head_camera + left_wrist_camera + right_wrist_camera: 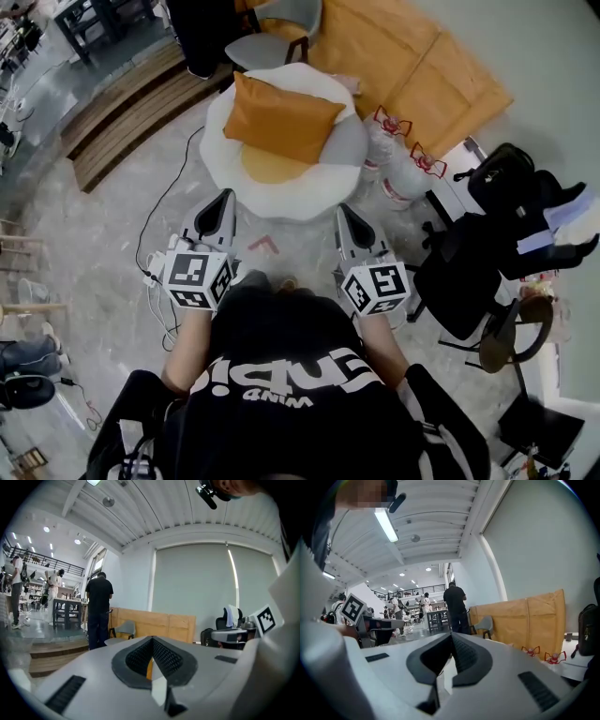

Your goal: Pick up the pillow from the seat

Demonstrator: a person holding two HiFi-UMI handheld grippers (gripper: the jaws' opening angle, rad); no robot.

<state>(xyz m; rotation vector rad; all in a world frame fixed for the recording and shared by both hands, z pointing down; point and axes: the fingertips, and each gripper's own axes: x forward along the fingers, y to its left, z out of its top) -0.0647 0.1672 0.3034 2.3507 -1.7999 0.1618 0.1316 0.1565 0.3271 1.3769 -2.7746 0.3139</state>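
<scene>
Pillow (281, 120), orange, lay tilted on the round white seat (314, 199), ahead of both grippers and untouched. Step in hand looked like the approach, with no grasp yet. Left gripper (225, 197) and right gripper (345, 211) hung near the seat's front edge, short of the pillow. Both had jaws pressed together and nothing between them. Next move likely: spread both, reach forward, pinch the pillow's near edge, lift.
</scene>
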